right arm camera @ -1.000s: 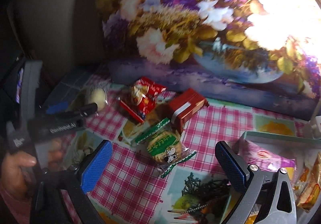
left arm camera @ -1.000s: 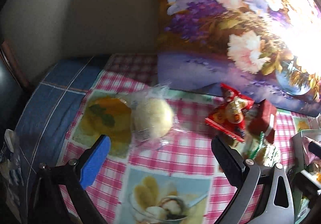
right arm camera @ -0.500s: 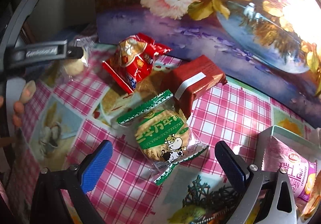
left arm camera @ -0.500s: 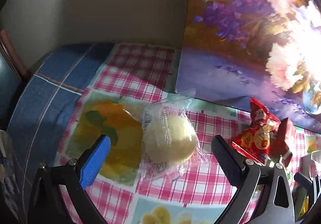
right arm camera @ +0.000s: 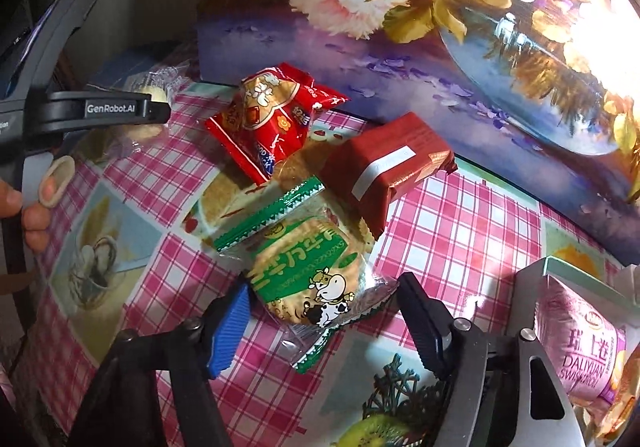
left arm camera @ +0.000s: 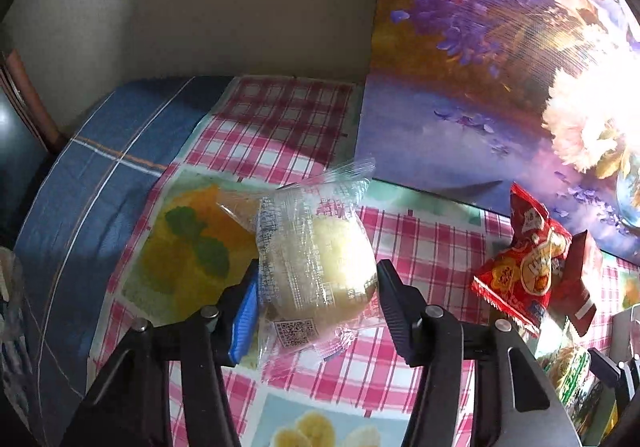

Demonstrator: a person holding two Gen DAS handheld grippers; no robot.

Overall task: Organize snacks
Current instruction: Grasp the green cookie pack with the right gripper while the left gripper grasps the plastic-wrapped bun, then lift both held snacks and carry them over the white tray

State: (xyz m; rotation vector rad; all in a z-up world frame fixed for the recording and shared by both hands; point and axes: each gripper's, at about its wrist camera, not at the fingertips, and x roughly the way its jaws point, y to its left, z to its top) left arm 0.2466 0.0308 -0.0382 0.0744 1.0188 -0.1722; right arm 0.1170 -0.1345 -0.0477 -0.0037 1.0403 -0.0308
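Dropped lower than a second ago, both closing: left hand-held gripper (left arm camera: 316, 301) pinching the bun (left arm camera: 320, 267) on the worktop (left arm camera: 432, 247), right hand-held gripper (right arm camera: 324, 323) narrowing around the cracker pack (right arm camera: 304, 271), pads not yet pressing. Could crush the soft bun or slip off crinkly film. Red pack (right arm camera: 272, 119) lies beyond.

I count one clear-wrapped yellow bun (left arm camera: 320, 267), one red snack packet (right arm camera: 276, 119), one brown wrapped block (right arm camera: 384, 167), one green cracker pack (right arm camera: 304, 271), one pink Swiss-roll pack (right arm camera: 580, 355), and two claws.
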